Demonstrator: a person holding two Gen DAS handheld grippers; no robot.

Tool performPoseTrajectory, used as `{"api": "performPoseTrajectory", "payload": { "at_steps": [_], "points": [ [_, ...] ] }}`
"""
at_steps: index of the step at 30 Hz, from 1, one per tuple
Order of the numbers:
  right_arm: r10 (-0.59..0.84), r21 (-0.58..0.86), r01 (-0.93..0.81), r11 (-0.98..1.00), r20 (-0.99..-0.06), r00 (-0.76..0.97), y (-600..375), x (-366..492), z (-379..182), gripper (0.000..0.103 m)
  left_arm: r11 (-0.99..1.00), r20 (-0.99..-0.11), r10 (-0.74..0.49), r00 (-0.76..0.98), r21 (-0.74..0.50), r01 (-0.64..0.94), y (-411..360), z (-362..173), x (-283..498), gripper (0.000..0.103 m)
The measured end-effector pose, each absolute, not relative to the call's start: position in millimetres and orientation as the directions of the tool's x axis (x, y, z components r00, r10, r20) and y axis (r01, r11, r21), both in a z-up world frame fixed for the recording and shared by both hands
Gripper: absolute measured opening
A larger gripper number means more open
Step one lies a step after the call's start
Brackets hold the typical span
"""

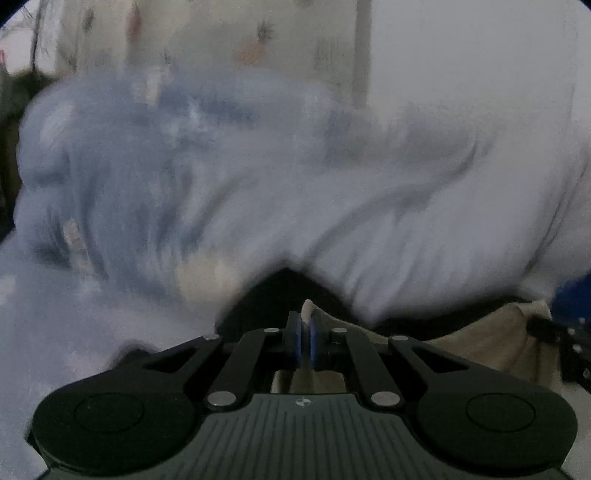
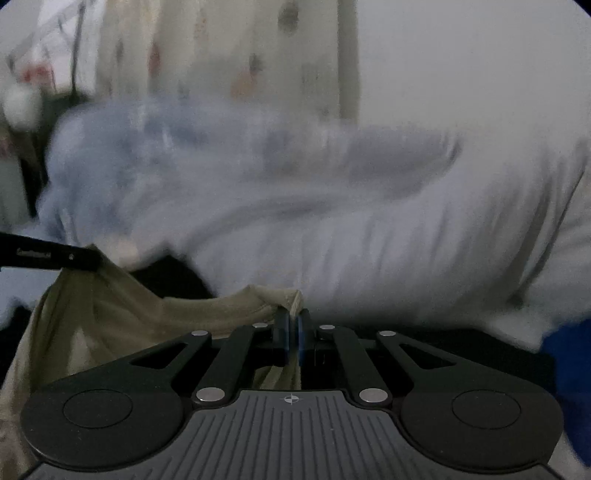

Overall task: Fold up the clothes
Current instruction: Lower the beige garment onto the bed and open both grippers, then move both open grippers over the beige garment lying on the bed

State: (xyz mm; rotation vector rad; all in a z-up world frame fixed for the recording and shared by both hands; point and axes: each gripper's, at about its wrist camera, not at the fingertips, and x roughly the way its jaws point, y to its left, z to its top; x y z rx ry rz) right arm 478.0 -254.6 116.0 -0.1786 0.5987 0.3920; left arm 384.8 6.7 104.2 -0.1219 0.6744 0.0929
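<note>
A beige garment (image 2: 92, 317) hangs between my two grippers. My left gripper (image 1: 305, 325) is shut on one edge of it; a small beige tip pokes up between its blue pads. The garment also shows in the left wrist view (image 1: 491, 343) at the right. My right gripper (image 2: 293, 323) is shut on another edge of the garment, which drapes down to the left. The left gripper's black finger (image 2: 48, 254) shows at the left of the right wrist view, touching the cloth. Both views are motion-blurred.
A rumpled pale blue and white bedding pile (image 1: 221, 184) fills the middle of both views (image 2: 295, 206). A patterned curtain (image 1: 236, 33) hangs behind. A blue object (image 2: 569, 369) sits at the right edge. A dark surface (image 1: 273, 299) lies below.
</note>
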Motion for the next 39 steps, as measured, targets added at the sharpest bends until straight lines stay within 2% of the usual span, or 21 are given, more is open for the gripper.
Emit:
{"api": "performPoseTrajectory", "payload": {
  "at_steps": [3,4,5,6,8,9,10,12,14,17,20,22,29,33,35,39],
  "points": [
    [0.260,-0.083,-0.399,0.913,-0.633,0.729,-244,488,75,0.007,0.989,-0.655,0.085,0.751,-0.037,-0.144,1,71,395,0.007],
    [0.224,-0.116,-0.383,0.917,-0.645,0.731,-238,489,68,0.011,0.990,-0.658,0.087,0.748,-0.030,-0.141,0,65,395,0.009],
    [0.186,-0.148,-0.366,0.919,-0.655,0.732,-232,490,61,0.026,0.990,-0.660,0.090,0.746,-0.022,-0.140,-1,60,395,0.013],
    [0.150,-0.180,-0.351,0.919,-0.663,0.734,-227,491,55,0.056,0.990,-0.659,0.098,0.745,-0.013,-0.141,-2,59,393,0.024],
    [0.121,-0.227,-0.338,0.913,-0.641,0.758,-221,484,52,0.085,0.990,-0.660,0.112,0.743,0.014,-0.137,-6,58,397,0.068],
    [0.123,-0.248,-0.338,0.908,-0.614,0.780,-218,480,54,0.097,0.989,-0.645,0.132,0.753,0.031,-0.147,-6,61,394,0.079],
    [0.109,-0.267,-0.324,0.908,-0.594,0.797,-218,475,56,0.103,0.987,-0.628,0.148,0.764,0.043,-0.155,-6,63,392,0.089],
    [0.080,-0.291,-0.269,0.918,-0.530,0.844,-224,463,67,0.103,0.987,-0.584,0.141,0.799,0.015,-0.163,2,72,388,0.093],
    [0.078,-0.251,-0.227,0.941,-0.493,0.867,-236,449,80,0.103,0.985,-0.560,0.107,0.822,-0.052,-0.164,14,87,379,0.103],
    [0.122,-0.092,-0.188,0.978,-0.482,0.868,-267,413,110,0.103,0.983,-0.506,0.063,0.860,-0.120,-0.142,28,114,340,0.103],
    [0.254,0.123,-0.222,0.967,-0.427,0.868,-311,349,148,0.103,0.991,-0.426,0.058,0.903,-0.085,-0.104,41,146,276,0.103],
    [0.319,0.204,-0.258,0.945,-0.379,0.869,-340,289,175,0.103,0.994,-0.389,0.063,0.919,-0.056,-0.092,52,166,232,0.103],
    [0.427,0.279,-0.356,0.892,-0.261,0.866,-419,87,256,0.103,0.996,-0.330,0.063,0.942,-0.037,-0.080,84,241,61,0.103],
    [0.460,0.368,-0.368,0.854,-0.203,0.865,-456,12,286,0.103,0.997,-0.319,0.070,0.945,-0.019,-0.080,84,275,-17,0.103],
    [0.456,0.367,-0.367,0.855,-0.195,0.868,-458,-6,286,0.103,0.997,-0.323,0.059,0.945,-0.032,-0.073,82,282,-49,0.103],
    [0.445,0.270,-0.379,0.885,-0.255,0.858,-432,-18,264,0.103,0.993,-0.360,-0.033,0.932,-0.116,-0.010,71,275,-92,0.103]
  ]
}}
